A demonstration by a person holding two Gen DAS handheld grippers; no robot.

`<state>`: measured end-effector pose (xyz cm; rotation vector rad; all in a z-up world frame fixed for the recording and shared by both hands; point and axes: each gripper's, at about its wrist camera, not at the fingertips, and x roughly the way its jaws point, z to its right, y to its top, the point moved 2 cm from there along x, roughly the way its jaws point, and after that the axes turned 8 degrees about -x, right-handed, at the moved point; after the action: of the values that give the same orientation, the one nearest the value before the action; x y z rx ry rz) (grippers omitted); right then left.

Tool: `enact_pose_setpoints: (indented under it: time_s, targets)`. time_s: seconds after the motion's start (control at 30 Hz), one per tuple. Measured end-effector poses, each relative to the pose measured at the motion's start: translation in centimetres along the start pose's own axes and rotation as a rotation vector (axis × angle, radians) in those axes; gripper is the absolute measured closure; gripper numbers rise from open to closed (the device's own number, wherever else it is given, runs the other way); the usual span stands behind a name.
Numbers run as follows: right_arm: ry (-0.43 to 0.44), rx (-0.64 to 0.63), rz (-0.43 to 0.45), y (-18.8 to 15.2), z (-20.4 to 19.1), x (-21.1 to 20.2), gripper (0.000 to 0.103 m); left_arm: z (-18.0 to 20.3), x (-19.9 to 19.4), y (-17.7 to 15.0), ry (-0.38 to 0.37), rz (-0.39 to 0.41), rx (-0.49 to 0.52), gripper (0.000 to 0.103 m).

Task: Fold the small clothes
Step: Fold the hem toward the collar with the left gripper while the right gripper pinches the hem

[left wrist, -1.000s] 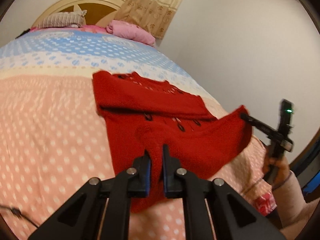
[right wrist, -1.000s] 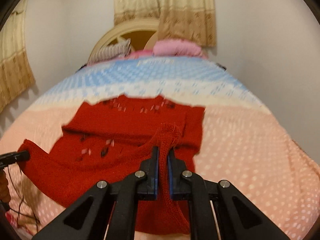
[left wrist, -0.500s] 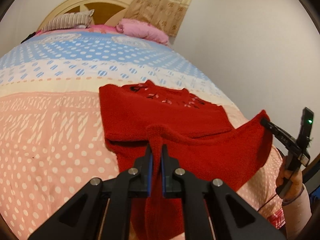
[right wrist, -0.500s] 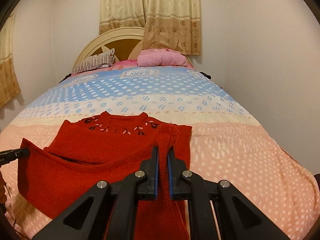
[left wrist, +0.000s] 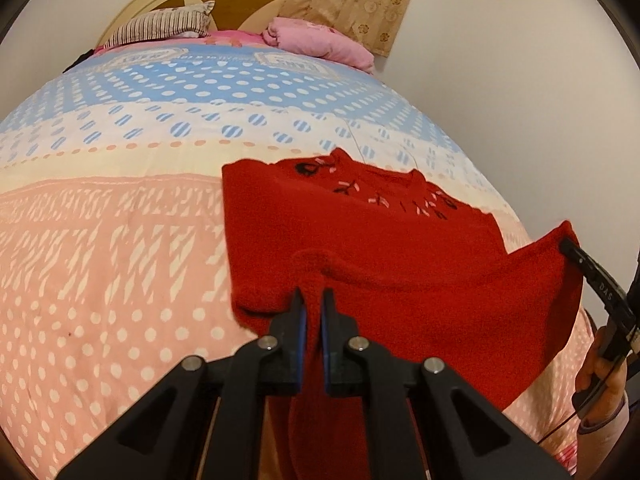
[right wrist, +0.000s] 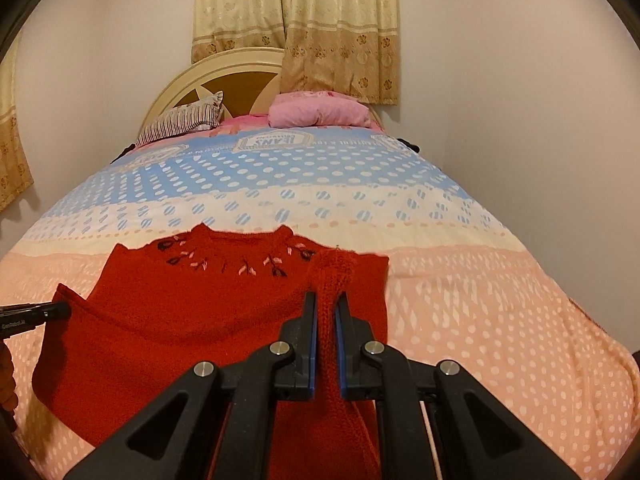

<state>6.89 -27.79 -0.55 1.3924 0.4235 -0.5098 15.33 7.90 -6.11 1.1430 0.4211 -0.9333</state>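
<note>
While its embroidered collar end lay flat on the dotted bedspread [right wrist: 460, 280], the red knitted sweater [right wrist: 192, 312] hung by its lower hem between two handheld grippers, the raised edge sagging across the middle. The left gripper [left wrist: 312, 304] had its jaws pressed together on a bunched corner of the hem, and the right gripper [right wrist: 326, 308] pinched the opposite corner the same way. Beyond the garment, a striped pillow [right wrist: 180, 120] and a pink pillow [right wrist: 316, 114] sat against the headboard [right wrist: 224, 76] under beige curtains [right wrist: 296, 24]. The fold looked half made. If one corner travelled ahead of the other, the hem would likely land crooked; the loose, stretchy knit could also slip from a thin pinch or drag the flat half out of place.
</note>
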Motion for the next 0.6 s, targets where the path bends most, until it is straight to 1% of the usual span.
enact_pose_setpoints:
  time_s: [0.17,0.27,0.4,0.6]
  targets:
    - [-0.006,-0.013,0.021,2.0,-0.2,0.9,0.096,0.1,0.9,1.7,0.005,0.006,-0.002,0.097]
    - [-0.006,0.001,0.024,3.1,0.1,1.8,0.096,-0.1,1.7,2.9,-0.003,0.007,-0.022,0.097]
    - [-0.01,0.026,0.019,4.0,0.7,3.3,0.097,-0.6,2.8,4.4,-0.009,0.002,-0.052,0.097]
    - [-0.033,0.008,0.008,5.1,0.9,5.7,0.097,-0.8,4.5,6.6,-0.008,0.003,-0.07,0.097]
